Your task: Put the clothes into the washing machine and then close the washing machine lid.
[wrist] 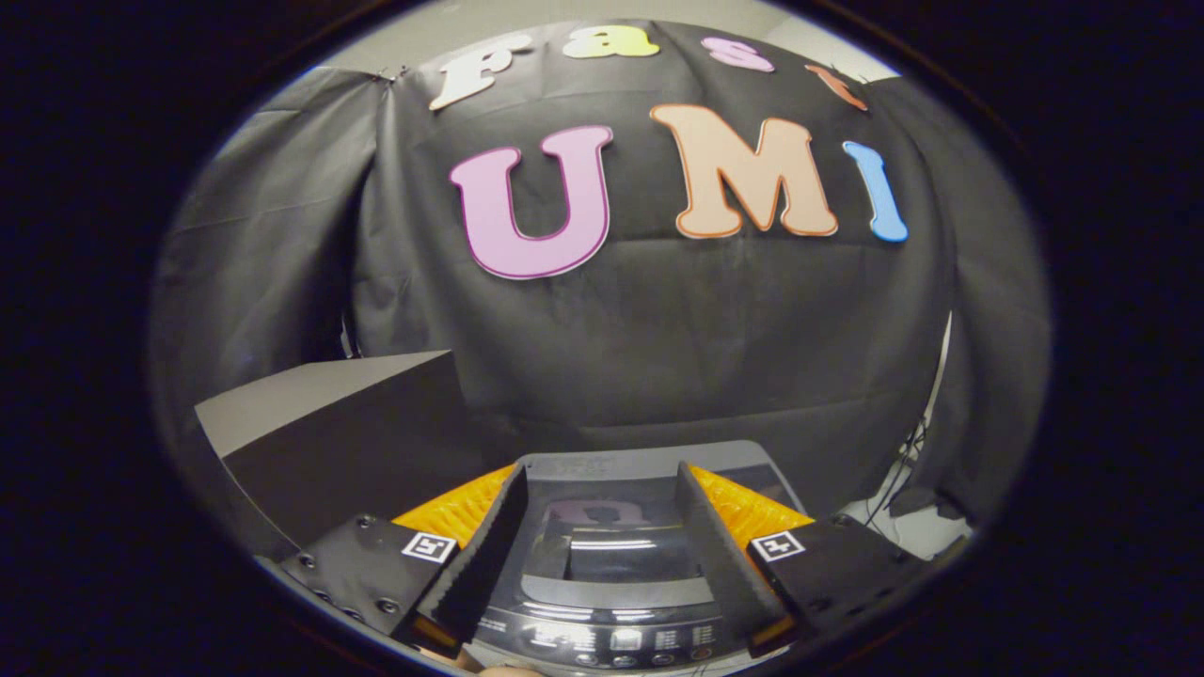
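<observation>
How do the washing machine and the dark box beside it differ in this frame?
The washing machine lies between and beyond the open gripper jaws, which hold nothing; the dark box stands off to their left. The machine's lid is glossy and reflective, and looks shut; the box's faces are matte and plain. The machine carries a control panel at its near edge; the box has no controls. Both stand before the black cloth wall.

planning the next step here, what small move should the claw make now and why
Probably lower the claw toward the washing machine lid's front edge to lift it. The glass lid looks shut, reflecting the booth wall, and no clothes are between the fingers, which stand open with the lid just ahead of them. The box beside the machine stays clear of that path.
</observation>
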Demonstrator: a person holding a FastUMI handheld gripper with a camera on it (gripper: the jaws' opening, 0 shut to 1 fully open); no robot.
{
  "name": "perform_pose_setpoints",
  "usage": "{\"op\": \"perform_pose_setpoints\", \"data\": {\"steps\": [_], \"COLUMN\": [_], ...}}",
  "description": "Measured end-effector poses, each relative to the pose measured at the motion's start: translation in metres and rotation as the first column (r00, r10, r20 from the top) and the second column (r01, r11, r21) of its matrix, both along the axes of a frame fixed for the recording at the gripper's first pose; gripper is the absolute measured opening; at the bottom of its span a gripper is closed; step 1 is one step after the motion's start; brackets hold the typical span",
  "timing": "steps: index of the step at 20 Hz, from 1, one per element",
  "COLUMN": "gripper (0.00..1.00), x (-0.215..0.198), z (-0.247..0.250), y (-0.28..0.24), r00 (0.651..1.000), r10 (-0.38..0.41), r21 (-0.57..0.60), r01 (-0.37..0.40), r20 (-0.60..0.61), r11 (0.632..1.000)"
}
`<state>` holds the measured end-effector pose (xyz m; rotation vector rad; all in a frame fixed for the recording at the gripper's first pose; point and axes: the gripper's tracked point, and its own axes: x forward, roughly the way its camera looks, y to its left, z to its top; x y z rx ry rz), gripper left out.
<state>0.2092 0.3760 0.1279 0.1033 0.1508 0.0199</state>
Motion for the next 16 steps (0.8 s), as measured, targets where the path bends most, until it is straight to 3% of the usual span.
{"op": "perform_pose_setpoints", "data": {"steps": [6,16], "gripper": [0.98,0.98], "x": [-0.039,-0.115], "z": [-0.006,-0.082], "y": [-0.046,-0.111], "r00": [0.994,0.985], "r10": [-0.021,-0.099], "r21": [-0.1,-0.088], "r01": [0.031,0.112], "r20": [0.105,0.142], "r11": [0.994,0.99]}}
